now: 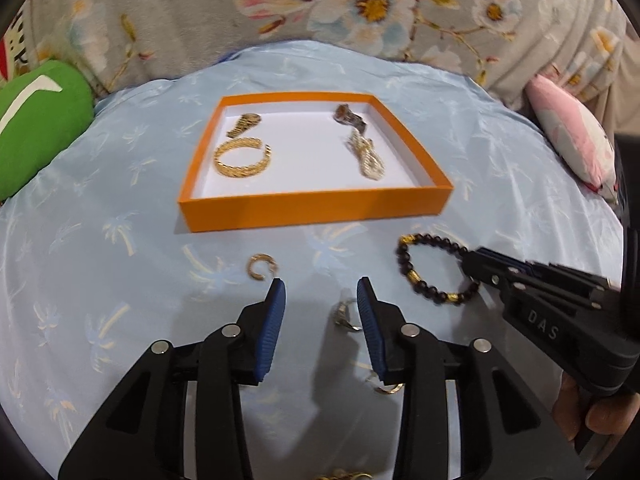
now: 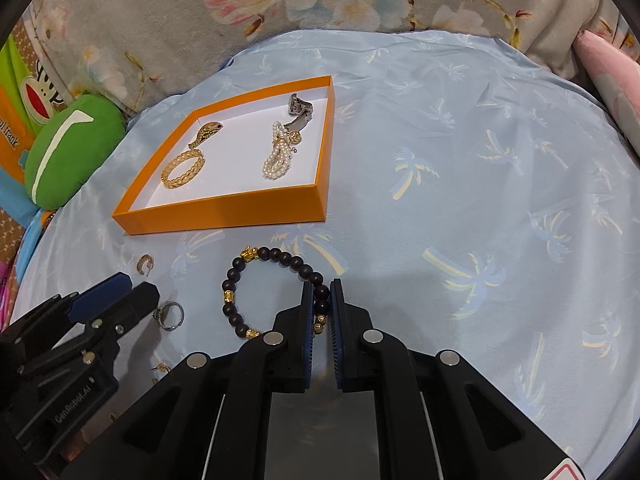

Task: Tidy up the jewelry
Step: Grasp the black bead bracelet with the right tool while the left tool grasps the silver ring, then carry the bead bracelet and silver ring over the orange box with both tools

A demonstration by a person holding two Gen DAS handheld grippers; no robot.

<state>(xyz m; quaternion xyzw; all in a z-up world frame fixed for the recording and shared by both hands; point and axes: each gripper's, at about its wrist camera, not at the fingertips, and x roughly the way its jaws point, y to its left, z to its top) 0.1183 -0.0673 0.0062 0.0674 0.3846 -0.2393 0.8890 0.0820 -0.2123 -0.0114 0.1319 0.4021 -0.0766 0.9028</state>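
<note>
1. Orange and shallow, the box [image 2: 224,208] sits on the pale blue palm-print cloth [image 2: 460,168], toward its far left. Inside, along the box's left wall, lie a gold woven bangle [image 2: 183,168] and a small gold piece [image 2: 206,133]; along its right wall, a pearl strand [image 2: 277,156] and a steel watch clasp [image 2: 299,110].
2. Outside the box's near wall, a small gold ear cuff [image 1: 261,267] rests on the cloth just ahead of the left gripper [image 1: 321,292].
3. That left gripper hangs with its jaws spread apart, holding nothing; a silver ring [image 1: 345,314] lies on the cloth between them, close to the right-hand fingertip.
4. Further right, near the box's near right corner, lies the dark beaded bracelet [image 2: 256,292] with gold spacers.
5. Right gripper [image 2: 321,286]: blue pads pinched onto two dark beads on the bracelet's right side, the rest of the loop lying flat to the gripper's left.
</note>
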